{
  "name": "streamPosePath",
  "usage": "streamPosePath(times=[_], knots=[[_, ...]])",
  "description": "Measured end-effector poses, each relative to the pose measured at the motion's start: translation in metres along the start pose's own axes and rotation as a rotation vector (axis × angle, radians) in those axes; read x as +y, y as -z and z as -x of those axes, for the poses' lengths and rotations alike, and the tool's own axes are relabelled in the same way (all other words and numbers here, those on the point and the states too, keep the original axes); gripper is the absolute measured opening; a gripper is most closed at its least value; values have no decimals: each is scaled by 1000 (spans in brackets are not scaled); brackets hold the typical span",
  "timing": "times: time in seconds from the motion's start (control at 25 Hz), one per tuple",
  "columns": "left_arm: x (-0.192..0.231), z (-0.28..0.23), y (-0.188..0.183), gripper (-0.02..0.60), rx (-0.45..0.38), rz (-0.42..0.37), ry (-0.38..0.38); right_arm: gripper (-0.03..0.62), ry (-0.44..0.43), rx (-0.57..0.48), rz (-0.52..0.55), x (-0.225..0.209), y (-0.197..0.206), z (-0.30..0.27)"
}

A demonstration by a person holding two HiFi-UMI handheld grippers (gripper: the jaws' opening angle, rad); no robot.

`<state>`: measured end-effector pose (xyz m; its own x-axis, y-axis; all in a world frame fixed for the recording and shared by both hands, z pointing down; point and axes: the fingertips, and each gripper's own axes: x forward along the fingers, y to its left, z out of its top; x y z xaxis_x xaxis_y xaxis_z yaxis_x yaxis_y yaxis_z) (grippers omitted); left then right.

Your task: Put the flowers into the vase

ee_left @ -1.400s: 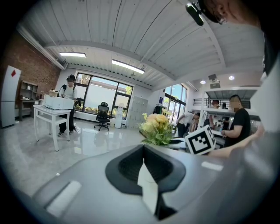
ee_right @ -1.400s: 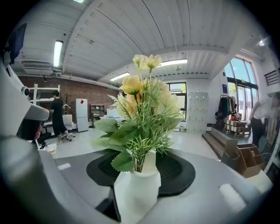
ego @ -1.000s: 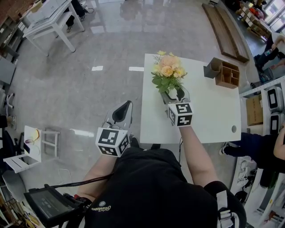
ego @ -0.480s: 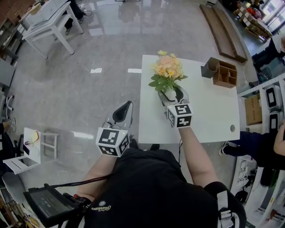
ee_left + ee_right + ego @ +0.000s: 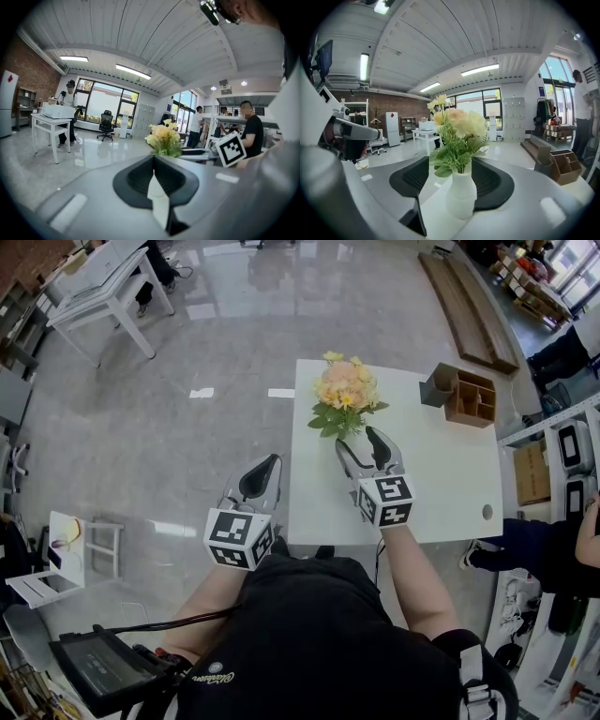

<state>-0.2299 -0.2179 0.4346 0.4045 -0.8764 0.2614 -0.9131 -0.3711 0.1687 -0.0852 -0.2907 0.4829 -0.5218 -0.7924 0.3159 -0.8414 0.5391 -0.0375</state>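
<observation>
Upper centre of the head view: yellow and peach flowers with green leaves [image 5: 342, 395] stand in a small white bulbous vase [image 5: 461, 194] on the white surface [image 5: 441, 474].

The right gripper [image 5: 356, 439] has jaws that have just been opening; they stand wide, the vase in the gap, pads clear of it. The left gripper [image 5: 262, 474], left of the surface, has its jaws together on nothing. The bunch looks light and soft, the vase likely top-heavy, so hold low on the stems or round the vase body. Only the right gripper view shows the vase plainly; from above, foliage hides it.
</observation>
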Motion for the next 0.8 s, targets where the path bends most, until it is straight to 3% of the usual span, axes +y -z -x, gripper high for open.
streamPosePath(times=[0.16, 0.24, 0.48, 0.8], knots=[[-6, -7, -5, 6, -10, -5, 11, 231, -6, -59, -33, 6, -19, 21], [-10, -9, -6, 6, -12, -7, 20, 159, 18, -101, -52, 5, -28, 36], [-23, -13, -11, 6, -18, -14, 40, 35, 104, -159, -92, -8, -38, 71], [-31, -19, -12, 6, -18, -21, 53, 2, 134, -144, -134, -13, -24, 80]])
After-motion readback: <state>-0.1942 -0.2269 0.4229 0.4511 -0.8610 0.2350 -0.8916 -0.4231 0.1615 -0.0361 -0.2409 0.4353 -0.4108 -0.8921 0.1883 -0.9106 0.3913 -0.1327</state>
